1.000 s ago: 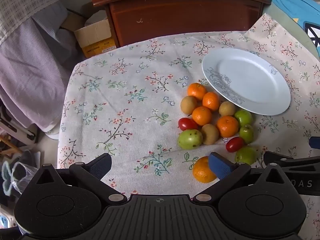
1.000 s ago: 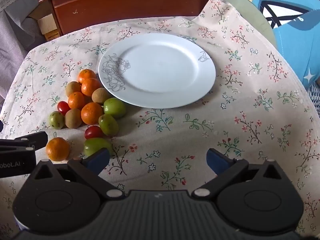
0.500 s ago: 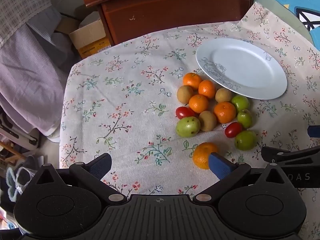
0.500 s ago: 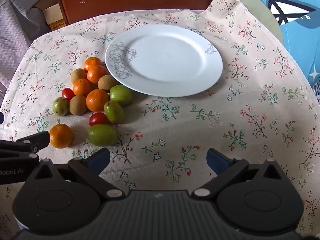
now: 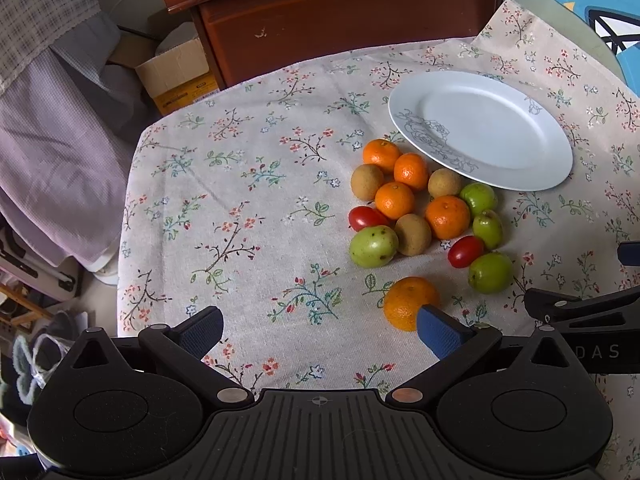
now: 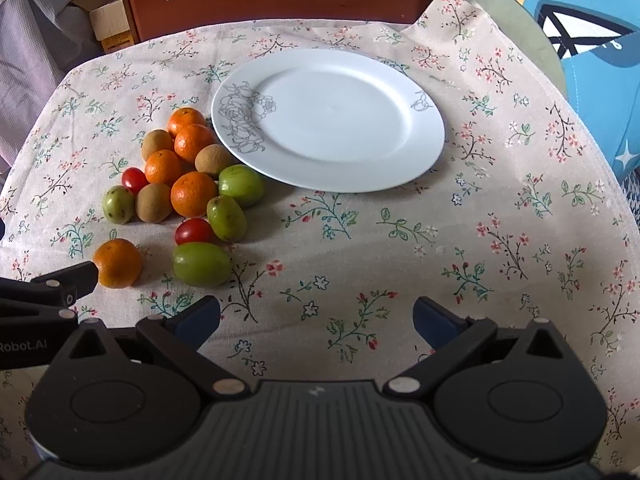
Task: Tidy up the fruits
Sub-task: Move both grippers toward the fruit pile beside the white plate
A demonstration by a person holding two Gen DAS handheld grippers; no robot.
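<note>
A cluster of fruit lies on the floral tablecloth (image 5: 256, 208): several oranges (image 5: 447, 217), brown kiwis (image 5: 413, 234), green fruits (image 5: 373, 246) and two cherry tomatoes (image 5: 465, 251). One orange (image 5: 408, 302) (image 6: 117, 263) sits apart at the near side, just ahead of my left gripper's right fingertip. An empty white plate (image 5: 484, 128) (image 6: 332, 120) with a grey rose drawing touches the cluster's far right. My left gripper (image 5: 320, 326) is open, holding nothing. My right gripper (image 6: 316, 316) is open over bare cloth, to the right of the fruit.
A dark wooden cabinet (image 5: 344, 12) stands behind the table. A cardboard box (image 5: 176, 76) and hanging lilac cloth (image 5: 52, 128) are at the left beyond the table edge. Blue fabric (image 6: 592, 40) lies at the far right.
Both grippers have drawn back and risen a little, so the fruit and plate sit farther up in the views. The fruit has not moved. Both grippers stay open.
</note>
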